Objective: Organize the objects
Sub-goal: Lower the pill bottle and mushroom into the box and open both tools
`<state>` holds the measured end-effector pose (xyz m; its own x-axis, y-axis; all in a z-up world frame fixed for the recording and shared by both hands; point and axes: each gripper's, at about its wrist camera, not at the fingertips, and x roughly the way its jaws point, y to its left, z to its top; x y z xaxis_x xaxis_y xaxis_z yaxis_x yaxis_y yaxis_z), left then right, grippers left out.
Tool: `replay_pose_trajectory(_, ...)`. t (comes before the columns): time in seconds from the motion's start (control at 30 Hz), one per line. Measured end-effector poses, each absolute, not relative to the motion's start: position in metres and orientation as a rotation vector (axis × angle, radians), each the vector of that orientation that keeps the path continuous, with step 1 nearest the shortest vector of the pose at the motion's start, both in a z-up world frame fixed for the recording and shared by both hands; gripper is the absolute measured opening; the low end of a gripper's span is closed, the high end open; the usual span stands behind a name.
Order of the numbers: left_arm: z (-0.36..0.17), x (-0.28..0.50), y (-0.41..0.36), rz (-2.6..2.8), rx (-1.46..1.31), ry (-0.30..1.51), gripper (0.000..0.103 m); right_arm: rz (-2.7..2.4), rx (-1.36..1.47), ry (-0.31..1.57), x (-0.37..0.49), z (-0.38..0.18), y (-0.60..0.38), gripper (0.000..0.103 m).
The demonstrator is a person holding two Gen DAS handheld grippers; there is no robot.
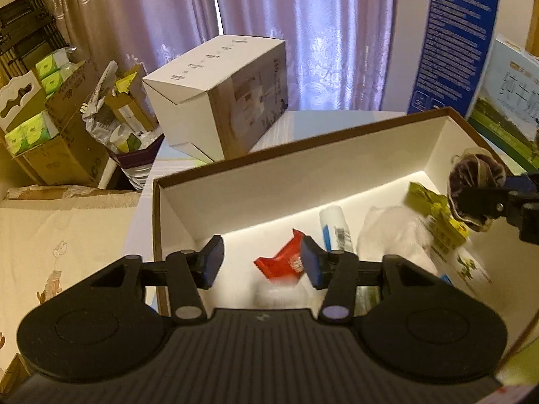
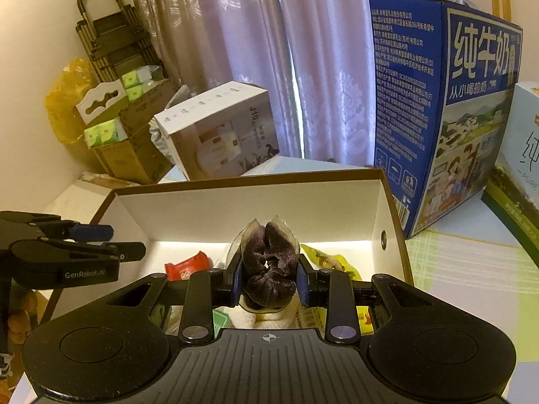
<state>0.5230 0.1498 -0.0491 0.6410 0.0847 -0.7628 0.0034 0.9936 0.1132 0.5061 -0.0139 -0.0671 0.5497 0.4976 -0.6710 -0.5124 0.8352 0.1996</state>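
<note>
Scrunchie (image 2: pixel 269 262), dark velvet: clamped in right gripper (image 2: pixel 268 284) above open box (image 2: pixel 256 178). Left gripper (image 1: pixel 262 262): jaws apart, empty, over red packet (image 1: pixel 286 259).

Left gripper (image 1: pixel 262 260), jaws apart, hovers over the brown-rimmed box (image 1: pixel 303 181) above a red packet (image 1: pixel 286 261)

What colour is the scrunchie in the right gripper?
Dark purple scrunchie, clearest in the right wrist view.

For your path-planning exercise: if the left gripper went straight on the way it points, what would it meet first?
Probably the red packet lying on the floor of the open box, seen between the open left gripper's fingers. Depth is unclear, so it might instead reach the box floor beside it.
</note>
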Motion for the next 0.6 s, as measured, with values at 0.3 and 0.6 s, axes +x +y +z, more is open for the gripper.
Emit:
replay_pose_trajectory(0.3, -0.050, 0.533, 0.154, 0.036, 0.095, 0.864, 0.075, 0.598, -0.009, 0.795, 0.518, -0.074, -0.011, 0.029)
replay_pose_trajectory(0.6, -0.046, 0.526, 0.158, 0.040, 0.047, 0.865, 0.091, 0.594, 0.048, 0.665, 0.520, -0.064, -0.008, 0.065)
